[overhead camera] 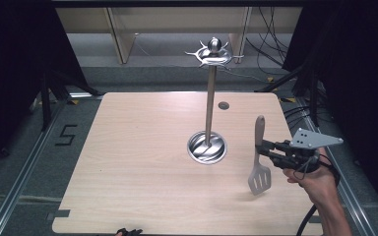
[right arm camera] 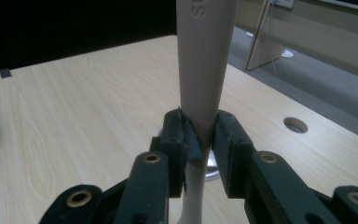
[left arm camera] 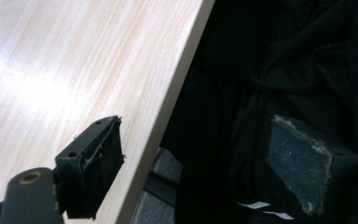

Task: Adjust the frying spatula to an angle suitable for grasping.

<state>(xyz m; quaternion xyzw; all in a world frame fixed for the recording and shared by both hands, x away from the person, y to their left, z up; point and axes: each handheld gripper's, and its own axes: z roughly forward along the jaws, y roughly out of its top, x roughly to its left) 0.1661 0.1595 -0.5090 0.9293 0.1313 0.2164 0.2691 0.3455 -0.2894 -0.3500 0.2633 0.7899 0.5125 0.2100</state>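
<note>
While raised off the table, right hand-held gripper (overhead camera: 265, 147) clamps spatula (overhead camera: 259, 167) upright.

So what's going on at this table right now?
A person's right gripper is shut on the handle of a slotted spatula, holding it upright above the wooden table with the slotted blade hanging down and the handle end up. Left of it stands a metal utensil stand, a tall pole on a round base with hooks around its top; nothing hangs on it. The left gripper sits at the table's near edge, its fingers wide apart and holding nothing.
</note>
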